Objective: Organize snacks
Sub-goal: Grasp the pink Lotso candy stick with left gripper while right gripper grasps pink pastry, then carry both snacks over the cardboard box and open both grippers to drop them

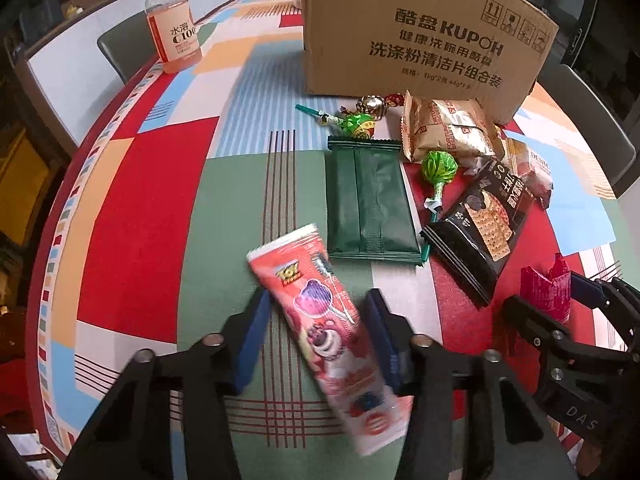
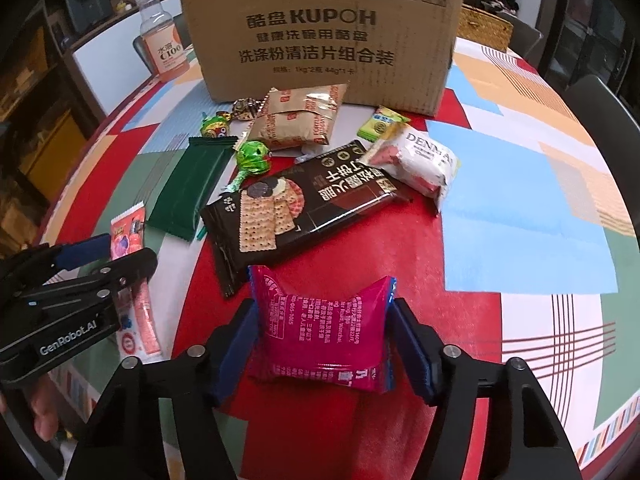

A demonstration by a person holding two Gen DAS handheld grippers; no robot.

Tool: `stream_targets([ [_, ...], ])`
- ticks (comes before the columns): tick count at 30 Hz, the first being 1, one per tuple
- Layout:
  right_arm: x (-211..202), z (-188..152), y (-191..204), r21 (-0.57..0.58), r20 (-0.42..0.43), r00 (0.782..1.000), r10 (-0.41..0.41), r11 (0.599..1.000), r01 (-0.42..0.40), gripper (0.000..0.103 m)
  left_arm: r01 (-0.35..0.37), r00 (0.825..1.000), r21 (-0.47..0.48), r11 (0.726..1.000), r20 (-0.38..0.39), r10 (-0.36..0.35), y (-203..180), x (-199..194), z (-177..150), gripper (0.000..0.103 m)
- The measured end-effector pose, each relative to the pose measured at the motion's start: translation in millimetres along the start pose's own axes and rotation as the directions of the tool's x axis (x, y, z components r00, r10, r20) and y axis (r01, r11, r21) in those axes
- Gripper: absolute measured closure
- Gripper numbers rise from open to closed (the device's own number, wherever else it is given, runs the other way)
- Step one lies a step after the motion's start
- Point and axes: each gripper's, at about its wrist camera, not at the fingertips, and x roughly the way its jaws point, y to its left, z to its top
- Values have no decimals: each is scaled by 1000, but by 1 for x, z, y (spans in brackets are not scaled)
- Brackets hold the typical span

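My left gripper is open around a long pink Toy Story snack packet that lies slanted between its blue pads; whether the pads touch it I cannot tell. My right gripper is shut on a magenta snack packet, bulging between its pads. The magenta packet also shows in the left wrist view. Loose snacks lie ahead: a dark green packet, a black cracker packet, a gold biscuit packet, a white Denmark packet and green lollipops. A cardboard box stands behind them.
The round table carries a patchwork cloth. A drink bottle stands at the far left near the edge. A wicker basket sits behind the box on the right. Chairs stand around the table.
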Motion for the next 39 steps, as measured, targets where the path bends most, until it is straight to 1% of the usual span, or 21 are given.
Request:
stream_targets([
  [2, 0, 1, 1, -8, 3, 1000, 4, 1000, -4, 41, 5, 1000, -1, 1000, 0, -5, 1, -1, 0, 68],
  [4, -1, 1, 2, -13, 6, 1000, 7, 1000, -7, 48, 12, 1000, 0, 1000, -4, -12, 1, -2, -1, 69],
  [6, -1, 2, 2, -15, 7, 1000, 17, 1000, -17, 50, 18, 1000, 3, 1000, -9, -18, 1, -3, -1, 70],
  [11, -6, 1, 2, -9, 14, 999, 36, 999, -36, 52, 48, 999, 5, 999, -15, -48, 1, -8, -6, 71],
  [16, -17, 1, 8, -14, 41, 998, 48, 999, -48, 52, 63, 998, 7, 998, 5, -63, 1, -21, -9, 71],
  [21, -31, 5, 14, -32, 78, 995, 65, 998, -63, 52, 64, 996, 21, 998, 55, -65, 0, -40, -8, 71],
  [26, -45, 13, 12, -25, 111, 990, 90, 996, -88, 52, 72, 991, 51, 996, 111, -77, -4, -59, -1, 71],
  [29, -53, 20, 10, -24, 142, 986, 90, 996, -87, 52, 76, 986, 67, 995, 145, -85, -6, -67, 6, 71],
  [33, -64, 34, 8, -29, 189, 978, 89, 996, -85, 52, 91, 977, 79, 993, 184, -104, -9, -77, 22, 71],
  [39, -79, 63, -1, -34, 276, 957, 95, 995, -88, 52, 71, 957, 115, 991, 273, -100, -18, -94, 51, 71],
])
